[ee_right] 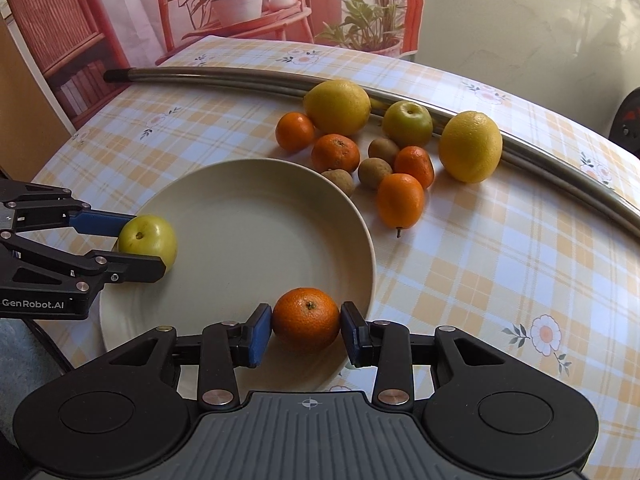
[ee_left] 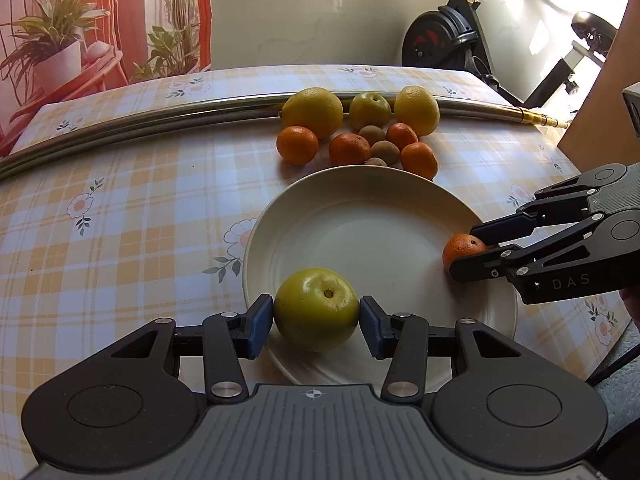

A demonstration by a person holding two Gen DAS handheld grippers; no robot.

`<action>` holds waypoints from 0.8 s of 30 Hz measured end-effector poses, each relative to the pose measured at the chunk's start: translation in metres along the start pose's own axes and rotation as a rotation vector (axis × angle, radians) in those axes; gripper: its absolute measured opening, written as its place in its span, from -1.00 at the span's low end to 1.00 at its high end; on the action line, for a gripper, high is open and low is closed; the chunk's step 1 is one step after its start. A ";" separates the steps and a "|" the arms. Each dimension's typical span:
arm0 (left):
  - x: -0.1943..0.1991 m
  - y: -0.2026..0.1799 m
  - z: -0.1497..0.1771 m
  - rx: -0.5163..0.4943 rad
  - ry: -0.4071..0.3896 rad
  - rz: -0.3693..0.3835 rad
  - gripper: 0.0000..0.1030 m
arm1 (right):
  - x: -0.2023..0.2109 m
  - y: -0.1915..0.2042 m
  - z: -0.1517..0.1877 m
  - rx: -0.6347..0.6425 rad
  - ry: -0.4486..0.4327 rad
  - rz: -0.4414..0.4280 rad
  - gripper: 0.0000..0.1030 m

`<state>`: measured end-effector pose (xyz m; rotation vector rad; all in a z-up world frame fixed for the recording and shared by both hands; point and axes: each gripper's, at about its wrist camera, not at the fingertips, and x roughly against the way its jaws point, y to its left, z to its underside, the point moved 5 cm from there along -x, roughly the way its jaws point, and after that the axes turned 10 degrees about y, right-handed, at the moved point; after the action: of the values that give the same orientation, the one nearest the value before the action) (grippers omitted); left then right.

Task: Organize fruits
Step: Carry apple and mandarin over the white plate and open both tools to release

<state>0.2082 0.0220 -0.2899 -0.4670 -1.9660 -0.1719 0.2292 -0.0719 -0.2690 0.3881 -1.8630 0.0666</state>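
Plate (ee_left: 304, 196) centre bare between left gripper (ee_left: 317, 314) and right gripper (ee_right: 306, 330): free room there. Ahead of both tongs, just past far rim, fruit cluster (ee_right: 384, 148) packed tight, few gaps. Metal rod (ee_left: 140, 120) lies across table behind cluster, bars way beyond. Tablecloth (ee_left: 120, 220) open to left gripper's left and to right gripper's right

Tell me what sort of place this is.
Probably a room in a home: a table under a checked floral tablecloth, an exercise bike by the wall, and a printed backdrop of potted plants behind.
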 end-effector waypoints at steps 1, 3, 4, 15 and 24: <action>0.000 0.000 0.000 0.001 0.000 0.002 -0.03 | 0.000 0.000 0.000 0.000 0.001 -0.004 -0.29; 0.000 0.001 0.000 0.005 0.001 0.006 -0.03 | 0.000 0.000 0.000 0.002 0.003 -0.007 -0.28; 0.000 0.002 0.000 0.008 0.002 0.010 -0.03 | 0.001 0.000 0.001 0.003 0.004 -0.009 -0.28; 0.009 0.008 -0.005 0.063 -0.034 0.060 0.15 | 0.019 -0.007 0.001 -0.048 -0.073 -0.072 -0.13; 0.032 0.029 -0.022 0.160 -0.124 0.091 0.15 | 0.045 -0.032 -0.011 -0.116 -0.188 -0.034 -0.12</action>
<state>0.2265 0.0488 -0.2548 -0.4700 -2.0559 0.0731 0.2360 -0.1097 -0.2278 0.3550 -2.0335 -0.1036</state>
